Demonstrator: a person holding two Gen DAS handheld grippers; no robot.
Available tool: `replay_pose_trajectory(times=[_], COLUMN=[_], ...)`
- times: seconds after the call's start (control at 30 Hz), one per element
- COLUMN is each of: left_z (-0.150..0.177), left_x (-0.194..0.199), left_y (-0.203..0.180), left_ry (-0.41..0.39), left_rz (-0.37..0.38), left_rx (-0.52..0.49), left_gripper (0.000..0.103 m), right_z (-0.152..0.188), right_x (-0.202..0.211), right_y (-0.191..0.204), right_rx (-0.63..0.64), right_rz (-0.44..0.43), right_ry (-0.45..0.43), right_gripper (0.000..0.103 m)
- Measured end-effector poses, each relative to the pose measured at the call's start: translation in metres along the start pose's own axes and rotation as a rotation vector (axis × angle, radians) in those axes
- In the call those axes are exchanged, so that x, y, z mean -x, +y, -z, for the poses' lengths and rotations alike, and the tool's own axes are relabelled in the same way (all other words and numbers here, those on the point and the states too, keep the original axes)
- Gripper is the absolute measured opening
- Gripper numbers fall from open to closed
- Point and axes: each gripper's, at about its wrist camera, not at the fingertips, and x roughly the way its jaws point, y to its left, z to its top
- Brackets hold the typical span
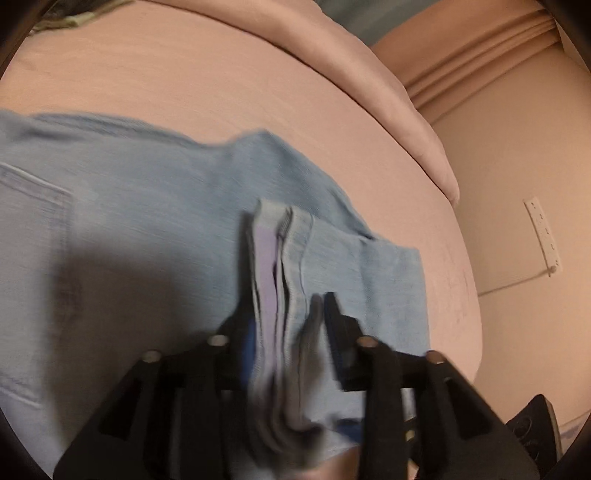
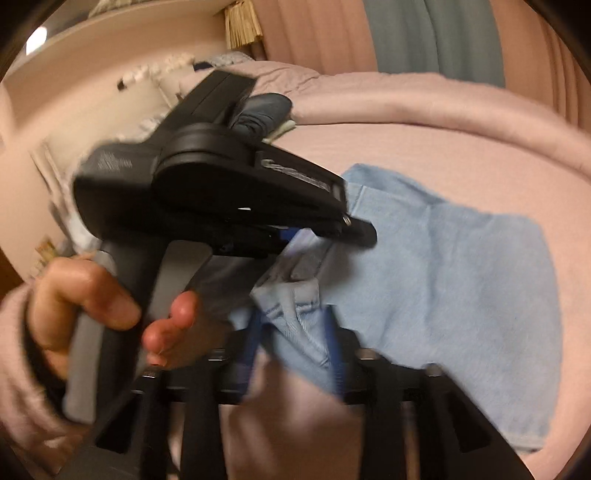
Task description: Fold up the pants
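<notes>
Left wrist view: left gripper point(image 1: 286, 314) at 6 o'clock, its fingers point(image 1: 334, 314) closed narrow on a bunched, layered hem of the light blue jeans point(image 1: 147, 229); frame motion-blurred. Jeans lie spread on the pink bedsheet point(image 1: 221, 92), a back pocket point(image 1: 33, 206) visible at 9 o'clock, a folded layer running toward 3 o'clock. Pink duvet point(image 1: 351, 55) rolled along the bed edge from 12 to 2 o'clock; a white power strip point(image 1: 542, 232) on the floor at 3 o'clock. Right wrist view: right gripper point(image 2: 293, 325) at 6 o'clock, its fingers point(image 2: 334, 343) pinching a gathered fold of the same jeans, the rest of the cloth lying flat toward 3 o'clock on the bed. The left gripper's black body crosses the frame from 10 o'clock to centre, held by the left hand point(image 2: 96, 295) at 8 o'clock, pink sleeve at the wrist. Curtains point(image 2: 406, 33) hang at 12 o'clock.
</notes>
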Motion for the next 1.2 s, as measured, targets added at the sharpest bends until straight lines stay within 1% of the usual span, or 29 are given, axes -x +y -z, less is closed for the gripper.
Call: replay_pose_trajectory(times=[0.03, 0.1, 0.13, 0.17, 0.2, 0.23, 0.27, 0.3, 0.37, 0.4, 0.43, 0.53, 0.6, 0.63, 0.67, 0.73, 0.77, 0.8, 0.87, 0.9, 1.0, 1.1, 1.17, 1.2], left_z=[-0.002, -0.004, -0.005, -0.005, -0.004, -0.001, 0.003, 0.008, 0.018, 0.024, 0.030, 0.047, 0.054, 0.059, 0.062, 0.069, 0.072, 0.073, 0.068, 0.066, 0.059, 0.050, 0.042, 0.040], left_x=[0.009, 0.026, 0.034, 0.040, 0.046, 0.050, 0.049, 0.049, 0.039, 0.036, 0.028, 0.004, -0.008, -0.016, -0.022, -0.042, -0.047, -0.045, -0.042, -0.040, -0.032, -0.022, -0.017, -0.022], left_y=[0.001, 0.003, 0.001, 0.000, -0.005, -0.004, -0.009, -0.013, -0.035, -0.041, -0.051, -0.075, -0.083, -0.084, -0.084, -0.078, -0.075, -0.074, -0.068, -0.065, -0.059, -0.054, -0.050, -0.061], left_ry=[-0.024, -0.072, -0.101, -0.116, -0.126, -0.128, -0.128, -0.122, -0.100, -0.083, -0.063, -0.007, 0.022, 0.043, 0.064, 0.125, 0.127, 0.104, 0.111, 0.115, 0.116, 0.085, 0.052, 0.042], left_rz=[-0.020, -0.055, -0.093, -0.105, -0.095, -0.085, -0.078, -0.069, -0.042, -0.027, -0.012, 0.006, 0.001, 0.002, -0.002, -0.047, -0.047, -0.028, 0.001, 0.008, 0.021, 0.035, 0.021, 0.010], left_rx=[-0.007, -0.031, -0.057, -0.076, -0.103, -0.125, -0.151, -0.187, -0.272, -0.317, -0.360, -0.466, -0.509, -0.527, -0.536, -0.540, -0.540, -0.536, -0.506, -0.497, -0.471, -0.454, -0.464, -0.465], left_gripper=[0.052, 0.058, 0.060, 0.060, 0.060, 0.060, 0.060, 0.060, 0.060, 0.060, 0.060, 0.059, 0.059, 0.059, 0.059, 0.058, 0.058, 0.059, 0.060, 0.059, 0.060, 0.060, 0.060, 0.060], right_z=[0.000, 0.000, 0.000, -0.001, -0.002, -0.003, -0.007, -0.009, -0.016, -0.018, -0.022, -0.040, -0.051, -0.056, -0.057, -0.060, -0.060, -0.053, -0.050, -0.049, -0.044, -0.039, -0.030, -0.026], right_x=[0.008, 0.026, 0.034, 0.048, 0.054, 0.066, 0.071, 0.079, 0.082, 0.082, 0.081, 0.068, 0.053, 0.047, 0.042, 0.020, 0.007, -0.010, -0.010, -0.005, 0.010, 0.037, 0.058, 0.063], right_y=[-0.004, -0.016, -0.022, -0.035, -0.043, -0.061, -0.069, -0.084, -0.104, -0.113, -0.121, -0.134, -0.140, -0.143, -0.149, -0.158, -0.165, -0.173, -0.172, -0.171, -0.169, -0.152, -0.136, -0.128], right_rx=[-0.026, -0.073, -0.098, -0.142, -0.171, -0.223, -0.252, -0.290, -0.330, -0.342, -0.348, -0.338, -0.318, -0.310, -0.301, -0.291, -0.287, -0.298, -0.288, -0.291, -0.325, -0.309, -0.288, -0.274], right_rz=[-0.027, -0.068, -0.079, -0.085, -0.088, -0.086, -0.075, -0.038, 0.052, 0.081, 0.094, 0.136, 0.162, 0.177, 0.183, 0.232, 0.255, 0.251, 0.242, 0.240, 0.234, 0.219, 0.207, 0.212], right_ry=[-0.007, -0.040, -0.060, -0.089, -0.106, -0.133, -0.151, -0.176, -0.170, -0.167, -0.167, -0.131, -0.101, -0.088, -0.070, 0.001, 0.063, 0.134, 0.112, 0.113, 0.095, 0.031, -0.004, -0.009], right_gripper=[0.061, 0.061, 0.061, 0.061, 0.061, 0.061, 0.061, 0.061, 0.061, 0.058, 0.050, 0.037, 0.032, 0.032, 0.032, 0.031, 0.030, 0.028, 0.027, 0.026, 0.025, 0.025, 0.025, 0.025])
